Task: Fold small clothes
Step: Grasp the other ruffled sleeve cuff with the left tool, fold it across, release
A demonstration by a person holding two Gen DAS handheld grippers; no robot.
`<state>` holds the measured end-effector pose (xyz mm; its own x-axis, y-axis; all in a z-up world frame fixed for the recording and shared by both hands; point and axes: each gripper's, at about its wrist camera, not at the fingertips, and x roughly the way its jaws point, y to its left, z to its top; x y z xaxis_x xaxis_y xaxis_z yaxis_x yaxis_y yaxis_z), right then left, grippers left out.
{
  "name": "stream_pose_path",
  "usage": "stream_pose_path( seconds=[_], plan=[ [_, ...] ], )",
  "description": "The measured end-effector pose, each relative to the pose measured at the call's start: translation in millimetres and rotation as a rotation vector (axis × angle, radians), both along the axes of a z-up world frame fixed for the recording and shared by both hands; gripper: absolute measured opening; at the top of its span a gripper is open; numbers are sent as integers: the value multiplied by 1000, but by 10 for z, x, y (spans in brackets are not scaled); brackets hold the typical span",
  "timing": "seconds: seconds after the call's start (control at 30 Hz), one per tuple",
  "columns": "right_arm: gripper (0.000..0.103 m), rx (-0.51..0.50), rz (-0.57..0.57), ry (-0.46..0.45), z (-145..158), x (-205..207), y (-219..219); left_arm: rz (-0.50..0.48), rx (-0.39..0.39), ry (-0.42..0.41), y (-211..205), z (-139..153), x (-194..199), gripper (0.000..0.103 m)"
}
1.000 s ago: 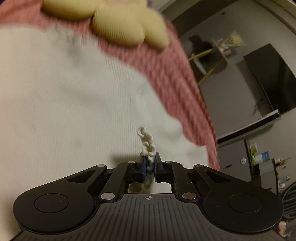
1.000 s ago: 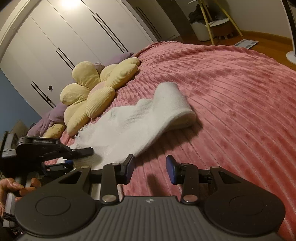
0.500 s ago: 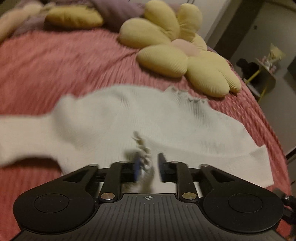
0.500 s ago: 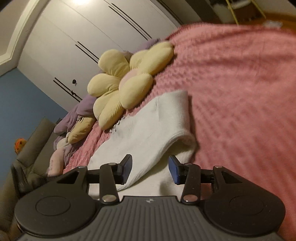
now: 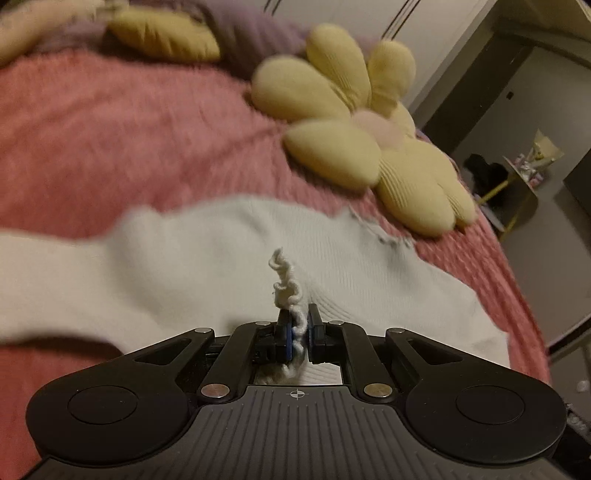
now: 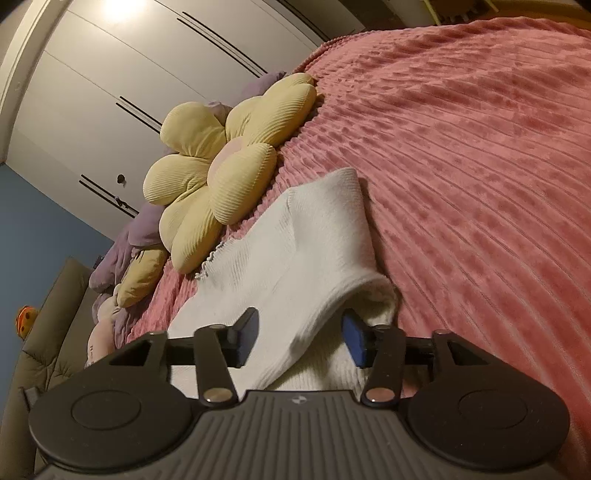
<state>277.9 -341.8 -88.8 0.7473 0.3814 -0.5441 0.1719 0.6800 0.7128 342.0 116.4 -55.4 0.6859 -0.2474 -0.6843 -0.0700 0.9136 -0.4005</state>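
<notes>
Left tongs (image 5: 299,328) clamped tight on a frilly edge of the white garment (image 5: 207,266), with a curl of ruffled trim (image 5: 284,284) sticking up between the blue pads. White garment spread flat on the pink bedspread (image 5: 110,140), one sleeve-like part stretching off to the left of the left wrist view, much of it blurred. Frayed, ruffled hem (image 5: 380,232) lying just short of the yellow flower cushion (image 5: 369,147), which sits near the far side of the bed. Purple and yellow pillows (image 5: 177,33) bunched further back.

Right tongs (image 6: 301,336) standing about half open, jaws having just been widening, straddling a raised fold of the same garment (image 6: 306,251). Fold (image 6: 332,299) rising between the two blue pads; left pad apart from the cloth, right pad partly hidden behind the fold, so contact there cannot be told, and no squeeze on the cloth visible. Garment in this view running from the tongs away toward the flower cushion (image 6: 221,166), its ribbed end lying doubled over itself on the bedspread (image 6: 461,147). White wardrobe doors (image 6: 129,74) behind the bed, a blue wall (image 6: 37,221) to the left, and a grey-brown sofa (image 6: 44,332) low at the left edge with a small orange toy (image 6: 26,319) on it
</notes>
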Motion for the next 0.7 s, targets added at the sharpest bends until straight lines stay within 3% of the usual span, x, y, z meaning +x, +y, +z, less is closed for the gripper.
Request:
stream_pose_path(
  seconds=[0.13,0.27,0.43,0.5,0.6,0.7],
  plan=[
    [56,2,-2,-11,-9,50,60,18,51,-2,146,16,30,9],
    [54,20,-35,5,-63,96,101,36,36,21,228,-92,51,10],
    [28,-14,-70,53,-128,181,87,19,76,47,157,-251,67,10],
    [12,-76,-64,70,-124,224,105,17,78,35,150,-256,58,10],
    [12,-269,-24,24,-12,224,252,11,103,-12,132,-198,42,10],
    [12,-418,15,-16,36,213,428,9,141,-6,112,-216,76,10]
  ],
)
